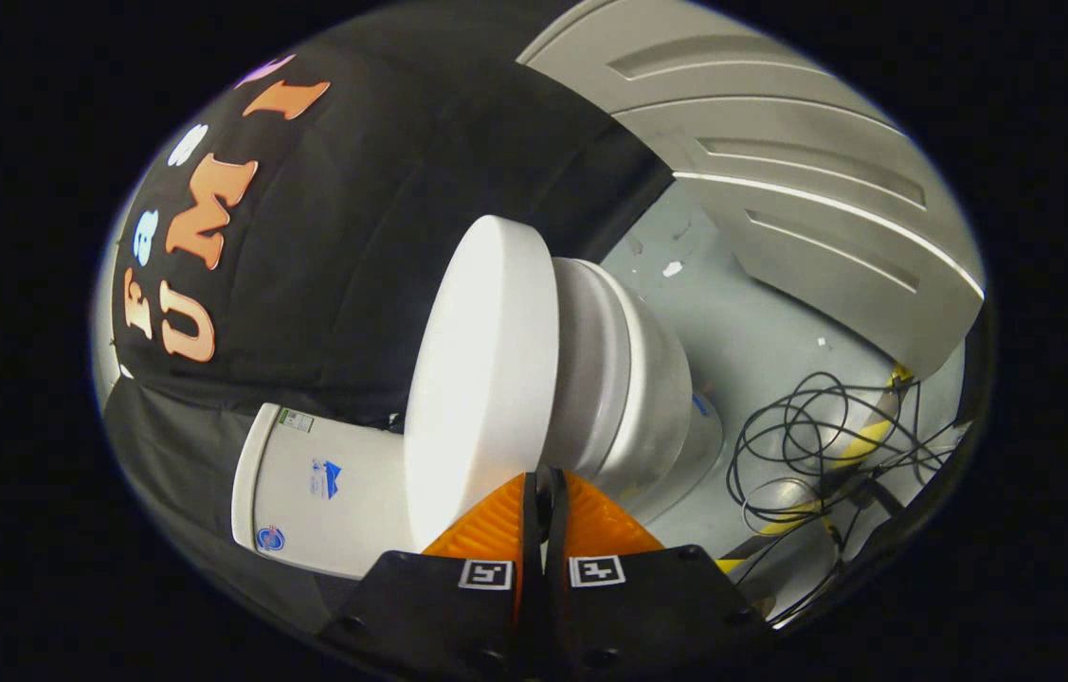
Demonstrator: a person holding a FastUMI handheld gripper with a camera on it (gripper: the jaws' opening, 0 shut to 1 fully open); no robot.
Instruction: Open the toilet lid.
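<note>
The smooth white plastic toilet lid (pixel 481 379) sits just ahead of the hand-held gripper (pixel 543 478), down flat on the white ceramic toilet bowl (pixel 633 379), with only a thin seam showing where the two meet. The fingers are pressed together with nothing between them, and their tips sit at the lid's rim, close to that seam; whether they actually touch it I cannot tell. To my eye this is the start of the lift: the tips need to catch under the rim and swing the lid up toward the white ceramic cistern (pixel 325 493) beyond it. The cistern carries a few small stickers, too small to read. Off to the other side of the fingers a tangle of black cables (pixel 808 445) lies on the grey floor (pixel 742 322).
</note>
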